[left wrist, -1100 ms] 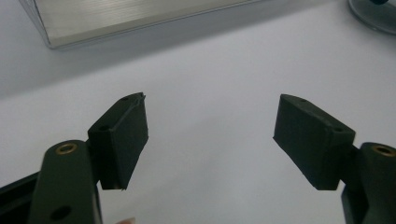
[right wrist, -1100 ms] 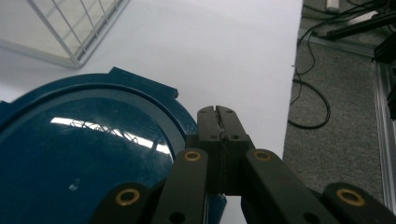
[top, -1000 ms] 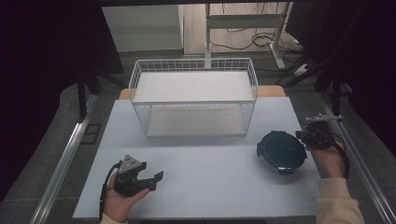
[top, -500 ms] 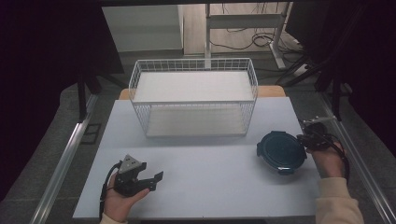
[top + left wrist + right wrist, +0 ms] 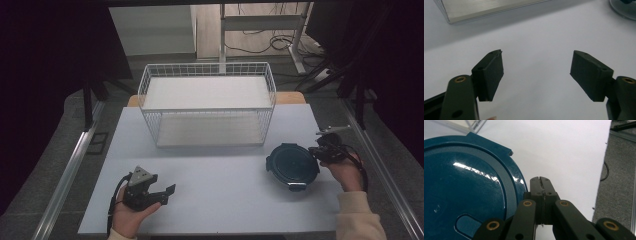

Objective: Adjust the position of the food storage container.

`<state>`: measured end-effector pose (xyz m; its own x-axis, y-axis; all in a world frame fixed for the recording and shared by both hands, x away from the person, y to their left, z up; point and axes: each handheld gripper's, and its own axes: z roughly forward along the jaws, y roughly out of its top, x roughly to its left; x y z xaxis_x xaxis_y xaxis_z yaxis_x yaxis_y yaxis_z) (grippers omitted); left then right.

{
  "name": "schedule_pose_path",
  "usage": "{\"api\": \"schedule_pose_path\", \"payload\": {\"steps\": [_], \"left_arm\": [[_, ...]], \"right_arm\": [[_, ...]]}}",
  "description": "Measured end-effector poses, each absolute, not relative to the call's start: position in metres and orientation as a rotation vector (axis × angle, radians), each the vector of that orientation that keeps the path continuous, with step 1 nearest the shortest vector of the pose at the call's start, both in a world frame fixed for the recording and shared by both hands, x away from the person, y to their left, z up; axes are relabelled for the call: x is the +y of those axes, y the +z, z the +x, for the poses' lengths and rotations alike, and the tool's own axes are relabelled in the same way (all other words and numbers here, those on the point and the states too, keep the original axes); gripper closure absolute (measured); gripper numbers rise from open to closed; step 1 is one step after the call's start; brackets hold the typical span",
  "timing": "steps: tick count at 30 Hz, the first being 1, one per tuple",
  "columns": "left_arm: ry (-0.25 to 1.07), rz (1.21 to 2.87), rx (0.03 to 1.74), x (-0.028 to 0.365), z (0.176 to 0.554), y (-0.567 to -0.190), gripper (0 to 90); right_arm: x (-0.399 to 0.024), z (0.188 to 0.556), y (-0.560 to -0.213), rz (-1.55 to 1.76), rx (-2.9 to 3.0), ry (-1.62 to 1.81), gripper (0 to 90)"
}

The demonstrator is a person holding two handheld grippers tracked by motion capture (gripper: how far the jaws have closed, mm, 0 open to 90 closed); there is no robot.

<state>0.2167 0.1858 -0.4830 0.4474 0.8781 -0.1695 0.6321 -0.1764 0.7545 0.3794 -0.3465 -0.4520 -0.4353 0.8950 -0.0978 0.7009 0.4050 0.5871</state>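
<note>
Beside the round glossy lid (image 5: 466, 195), closed right claw (image 5: 540, 180).

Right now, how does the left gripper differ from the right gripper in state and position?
The left gripper has its fingers spread apart with nothing between them; the right gripper has its fingers pressed together. The left gripper sits over bare table, far from anything; the right gripper is at the edge of the dark blue lid. Each is held in a hand, low over the table.
</note>
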Motion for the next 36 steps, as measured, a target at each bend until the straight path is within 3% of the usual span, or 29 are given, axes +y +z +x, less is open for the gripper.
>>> {"api": "schedule_pose_path", "payload": {"steps": [36], "left_arm": [[0.391, 1.915, 1.26, 0.182, 0.216, -0.484, 26.9]], "right_arm": [[-0.292, 0.347, -0.454, 1.286, 2.405, 0.713, 89.9]]}}
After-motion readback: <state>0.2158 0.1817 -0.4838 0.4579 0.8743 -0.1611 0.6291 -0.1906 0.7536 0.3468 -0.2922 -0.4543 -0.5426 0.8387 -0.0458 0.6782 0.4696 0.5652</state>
